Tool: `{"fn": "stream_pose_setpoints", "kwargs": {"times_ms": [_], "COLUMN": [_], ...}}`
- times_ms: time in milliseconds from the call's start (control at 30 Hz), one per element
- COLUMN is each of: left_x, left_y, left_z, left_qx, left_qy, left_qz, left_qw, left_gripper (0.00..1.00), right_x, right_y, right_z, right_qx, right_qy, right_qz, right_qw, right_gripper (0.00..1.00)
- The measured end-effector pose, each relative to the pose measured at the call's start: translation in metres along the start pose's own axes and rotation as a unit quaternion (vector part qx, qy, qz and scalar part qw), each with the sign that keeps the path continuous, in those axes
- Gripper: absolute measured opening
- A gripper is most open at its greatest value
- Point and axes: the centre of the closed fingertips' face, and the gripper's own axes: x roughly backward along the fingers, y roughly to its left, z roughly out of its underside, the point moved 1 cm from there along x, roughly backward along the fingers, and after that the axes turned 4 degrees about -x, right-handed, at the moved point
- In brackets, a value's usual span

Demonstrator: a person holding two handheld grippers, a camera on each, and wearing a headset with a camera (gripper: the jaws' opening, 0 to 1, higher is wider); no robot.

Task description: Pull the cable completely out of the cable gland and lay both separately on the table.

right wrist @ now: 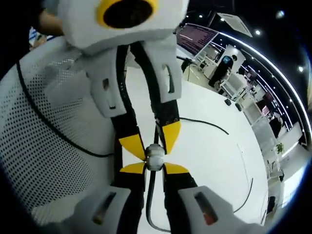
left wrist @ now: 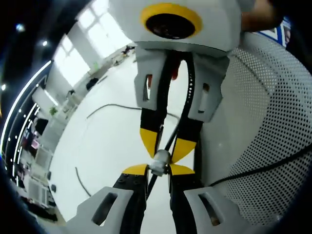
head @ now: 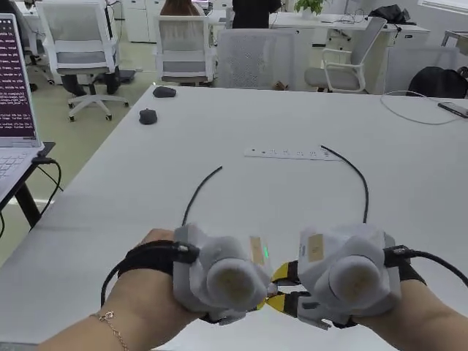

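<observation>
A small silver-grey metal cable gland (right wrist: 155, 157) sits on the near side of a long white power strip (head: 285, 153), well apart from it and above the white worktop (head: 241, 117), between two grippers that face each other tip to tip. The left gripper (left wrist: 157, 169) has its yellow-tipped jaws drawn in tight on the cable gland, and the right gripper (right wrist: 154, 168) closes on it from the opposite side. Their four yellow tips crowd so closely that I cannot tell whether either bites the gland body or the cable just beside it. A thin black cable (left wrist: 170, 141) runs through the gland and on between both pairs of jaws. In the head view, one black strand (head: 360, 179) curves from just beside the power strip's right end toward the right gripper. Another (head: 197, 194) runs from in front of the strip's left end toward the left gripper.
</observation>
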Motion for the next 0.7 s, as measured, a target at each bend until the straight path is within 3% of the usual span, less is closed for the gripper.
{"fn": "stream_pose_setpoints", "kwargs": {"times_ms": [167,233,367,400,500,600,700], "left_x": [0.001,0.002,0.006,0.006,0.008,0.01,0.009], "left_y": [-0.001,-0.003,-0.001,0.0,0.006,0.014,0.016], "left_z": [0.001,0.003,0.005,0.006,0.005,0.003,0.006], "left_qx": [0.071,0.117,0.169,0.194,0.217,0.19,0.135], "left_qy": [-0.012,-0.014,-0.029,-0.037,-0.059,-0.062,-0.041], "left_qz": [0.019,0.034,0.048,0.054,0.053,0.026,0.006], "left_qw": [0.9973,0.9925,0.9841,0.9788,0.973,0.9795,0.9901], "left_gripper": [0.16,0.16,0.16,0.16,0.16,0.16,0.16], "right_x": [0.001,0.001,0.0,0.0,0.001,0.004,0.006], "right_y": [0.001,0.004,0.004,0.002,-0.005,-0.011,-0.017], "right_z": [-0.002,-0.002,-0.006,-0.007,-0.011,-0.005,-0.001], "right_qx": [0.044,0.053,0.081,0.086,0.04,-0.021,-0.024], "right_qy": [0.002,0.004,0.004,0.002,-0.019,-0.023,-0.019], "right_qz": [0.006,0.004,0.011,0.014,0.023,0.019,0.025], "right_qw": [0.999,0.9986,0.9966,0.9962,0.9988,0.9993,0.9992], "right_gripper": [0.11,0.11,0.12,0.12,0.13,0.16,0.15]}}
